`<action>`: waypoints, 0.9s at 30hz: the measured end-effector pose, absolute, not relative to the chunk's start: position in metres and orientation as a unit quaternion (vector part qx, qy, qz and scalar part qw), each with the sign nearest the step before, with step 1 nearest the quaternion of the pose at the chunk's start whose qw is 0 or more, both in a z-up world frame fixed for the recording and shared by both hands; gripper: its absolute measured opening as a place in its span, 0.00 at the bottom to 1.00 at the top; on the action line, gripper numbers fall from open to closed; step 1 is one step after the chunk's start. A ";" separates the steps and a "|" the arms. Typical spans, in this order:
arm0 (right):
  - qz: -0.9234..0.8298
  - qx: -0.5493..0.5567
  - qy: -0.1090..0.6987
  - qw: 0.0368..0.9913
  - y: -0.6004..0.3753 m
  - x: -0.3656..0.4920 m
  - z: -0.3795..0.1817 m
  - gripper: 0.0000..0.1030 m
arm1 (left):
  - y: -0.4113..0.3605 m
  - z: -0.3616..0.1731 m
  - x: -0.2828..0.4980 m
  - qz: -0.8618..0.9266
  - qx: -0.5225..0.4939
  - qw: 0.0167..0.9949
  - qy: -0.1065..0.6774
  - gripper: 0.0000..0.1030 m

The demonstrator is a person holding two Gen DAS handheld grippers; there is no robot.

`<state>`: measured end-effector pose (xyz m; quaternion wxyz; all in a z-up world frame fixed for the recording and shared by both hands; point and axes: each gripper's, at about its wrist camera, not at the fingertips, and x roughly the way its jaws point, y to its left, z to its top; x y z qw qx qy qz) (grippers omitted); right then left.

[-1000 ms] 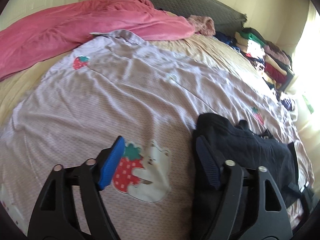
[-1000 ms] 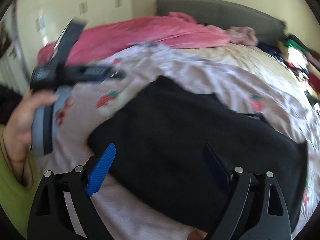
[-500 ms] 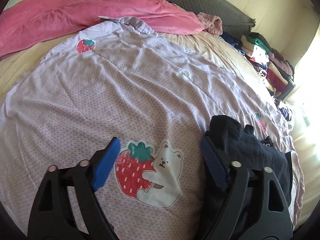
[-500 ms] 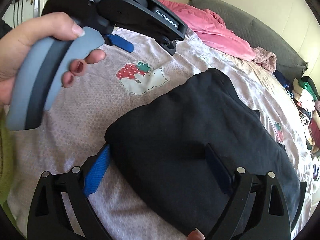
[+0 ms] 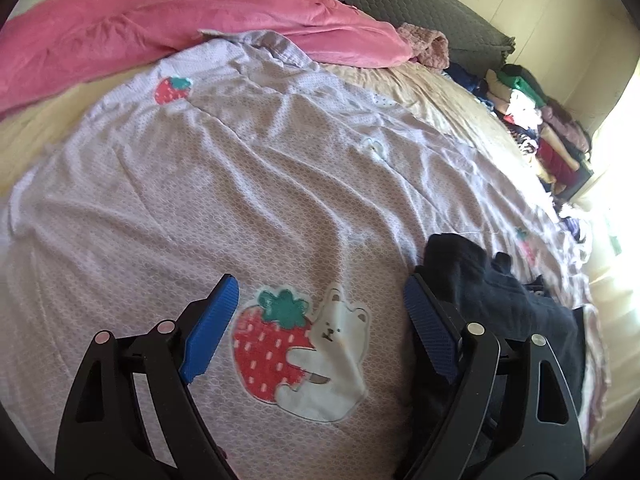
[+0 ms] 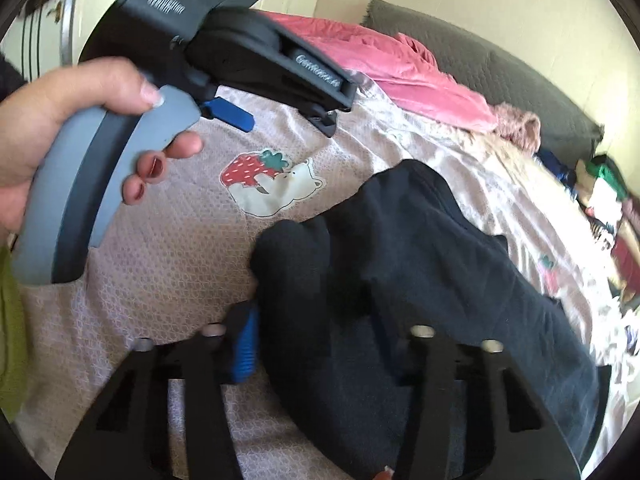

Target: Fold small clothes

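The dark garment (image 6: 420, 280) lies on the lilac sheet (image 5: 240, 184) of the bed, filling the lower centre and right of the right wrist view. Half a second ago its near edge lay flat and smooth; now that edge is bunched into a thick ridge at lower centre, and the right hand-held gripper (image 6: 316, 340) has narrowed around it. Its blue pad (image 6: 244, 344) presses the left side of the ridge while the other finger is buried in cloth, so it appears to be pinching the fabric, though whether the grip is fully closed I cannot tell. This reads as the start of a fold: the near edge gathered, ready to be lifted and carried over the rest.

In the left wrist view the garment (image 5: 500, 300) sits at lower right, just behind the right finger of the left hand-held gripper (image 5: 320, 312), which hangs wide open and empty above the strawberry-and-bear patch (image 5: 300, 344). Over the last second this camera has drawn closer to the patch. From the right wrist view, the left hand-held gripper (image 6: 280, 120) is at upper left, tilted down toward the sheet, the hand (image 6: 60, 132) wrapped round its grey handle.

A pink blanket (image 5: 160, 28) lies across the top of the frame, and a pile of clothes (image 5: 536, 128) sits at the right edge.
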<state>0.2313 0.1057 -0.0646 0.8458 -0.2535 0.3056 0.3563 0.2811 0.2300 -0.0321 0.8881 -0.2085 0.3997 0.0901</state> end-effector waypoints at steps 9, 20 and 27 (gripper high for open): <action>0.377 -0.171 0.324 0.851 0.084 0.236 -0.050 0.15 | 0.230 -0.038 0.286 0.050 -0.253 0.879 0.401 0.75; 0.377 -0.138 0.307 0.863 0.060 0.230 -0.035 0.15 | 0.209 -0.058 0.299 -0.033 -0.305 0.849 0.431 0.73; 0.379 -0.127 0.307 0.864 0.054 0.227 -0.035 0.15 | 0.193 -0.070 0.306 -0.092 -0.348 0.823 0.439 0.66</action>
